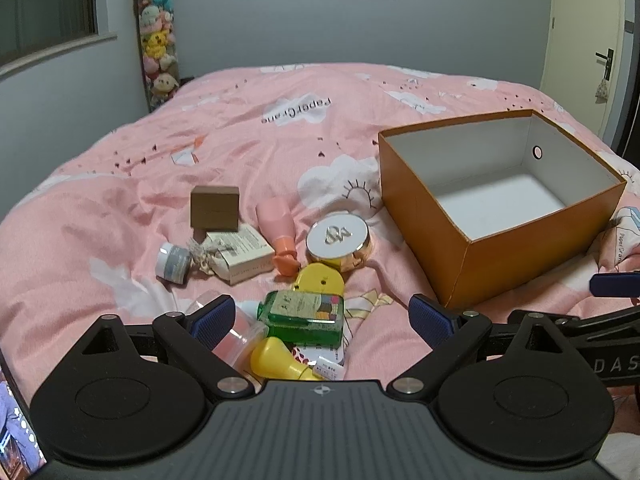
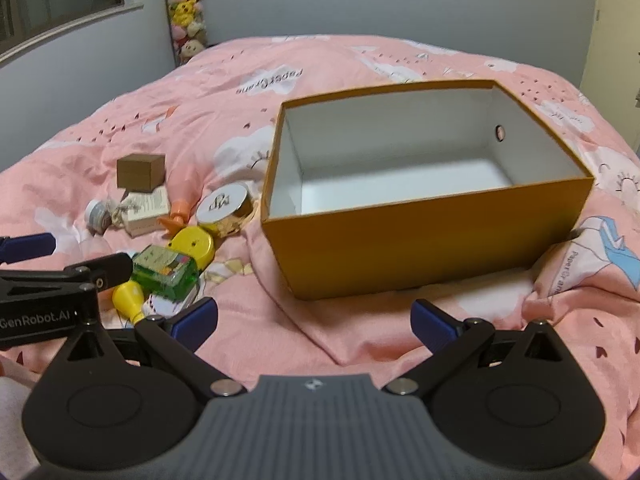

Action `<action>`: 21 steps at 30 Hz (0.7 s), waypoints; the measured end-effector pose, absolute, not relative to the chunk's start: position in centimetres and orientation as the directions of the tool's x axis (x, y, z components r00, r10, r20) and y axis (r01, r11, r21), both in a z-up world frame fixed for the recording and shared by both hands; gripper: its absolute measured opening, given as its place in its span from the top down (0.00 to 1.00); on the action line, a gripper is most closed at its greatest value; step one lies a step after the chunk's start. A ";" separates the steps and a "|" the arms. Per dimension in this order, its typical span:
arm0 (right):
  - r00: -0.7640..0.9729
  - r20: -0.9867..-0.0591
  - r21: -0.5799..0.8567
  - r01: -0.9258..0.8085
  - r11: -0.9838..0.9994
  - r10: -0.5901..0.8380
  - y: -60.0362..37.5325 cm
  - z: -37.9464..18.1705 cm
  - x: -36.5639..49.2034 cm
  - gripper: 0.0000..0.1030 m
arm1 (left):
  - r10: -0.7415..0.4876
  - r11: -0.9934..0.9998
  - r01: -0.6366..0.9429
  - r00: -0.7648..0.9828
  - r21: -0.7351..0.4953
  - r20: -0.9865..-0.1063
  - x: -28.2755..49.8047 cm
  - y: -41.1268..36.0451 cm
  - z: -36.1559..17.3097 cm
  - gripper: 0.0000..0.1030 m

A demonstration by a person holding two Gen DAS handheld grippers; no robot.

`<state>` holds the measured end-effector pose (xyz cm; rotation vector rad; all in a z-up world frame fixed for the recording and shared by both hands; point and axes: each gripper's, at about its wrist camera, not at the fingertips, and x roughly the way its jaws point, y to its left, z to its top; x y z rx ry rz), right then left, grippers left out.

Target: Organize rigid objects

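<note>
An open orange box point(image 1: 520, 256), white inside and with nothing in it, sits on a bed covered by a pink quilt point(image 1: 120, 184), and every other thing lies to the left of that box in a loose heap. Nearest the box is a round white compact point(image 1: 338, 234) with a gold rim, close to the box's left wall but apart from it. Just left of the compact a pink bottle point(image 1: 278, 228) with an orange cap lies on its side, and beyond it a cream carton point(image 1: 242, 256) with a string tie lies against a small grey-labelled jar point(image 1: 174, 262). Behind the carton stands a brown cube box point(image 1: 214, 208), the farthest of the heap from the orange box. In front of the compact lies a yellow round-topped piece point(image 1: 320, 280), then a green clear bottle point(image 1: 306, 312) lying flat, a yellow bulb-shaped bottle point(image 1: 276, 358) and a clear jar with pink contents point(image 1: 236, 332). The left tongs point(image 1: 320, 318) are spread wide over this near clutter, the green bottle lying between the two blue pads, which pinch nothing. The right tongs point(image 2: 314, 320) are also spread and hold nothing, hanging over bare quilt just in front of the orange box's near wall. A wrinkled ridge of quilt lies between the heap and the box. Behind the bed a column of plush toys point(image 1: 158, 40) stands at the grey wall.
</note>
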<state>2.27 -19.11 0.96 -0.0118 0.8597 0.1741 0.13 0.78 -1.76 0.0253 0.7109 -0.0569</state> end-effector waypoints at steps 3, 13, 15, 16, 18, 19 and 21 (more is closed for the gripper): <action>0.615 -0.769 0.070 -0.192 0.979 0.176 -18.7 0.7 2.7 0.02 | -0.074 0.997 0.065 0.728 -0.038 -0.681 0.4 1.7 -2.0 0.04; 0.500 -0.817 0.111 -0.352 0.929 0.287 -16.6 -0.5 5.4 0.25 | -0.122 0.992 0.046 0.595 -0.118 -0.795 2.3 4.6 -2.9 0.36; 0.470 -0.827 0.124 -0.384 0.915 0.309 -16.0 -0.8 6.1 0.29 | -0.102 0.992 -0.002 0.587 -0.127 -0.803 2.6 5.5 -3.1 0.40; 0.451 -0.832 0.133 -0.404 0.905 0.324 -15.7 -1.1 6.5 0.35 | -0.090 0.991 -0.027 0.582 -0.130 -0.808 2.7 5.9 -3.2 0.40; 0.418 -0.841 0.142 -0.444 0.885 0.344 -14.9 -1.6 7.2 0.43 | -0.074 0.987 -0.078 0.565 -0.142 -0.822 3.2 6.8 -3.3 0.43; 0.400 -0.845 0.147 -0.466 0.873 0.355 -14.5 -1.8 7.5 0.49 | -0.071 0.982 -0.107 0.556 -0.156 -0.828 3.3 7.3 -3.5 0.43; 0.365 -0.849 0.160 -0.513 0.843 0.382 -13.4 -2.1 8.0 0.55 | -0.056 0.973 -0.160 0.543 -0.168 -0.838 3.7 8.2 -3.7 0.43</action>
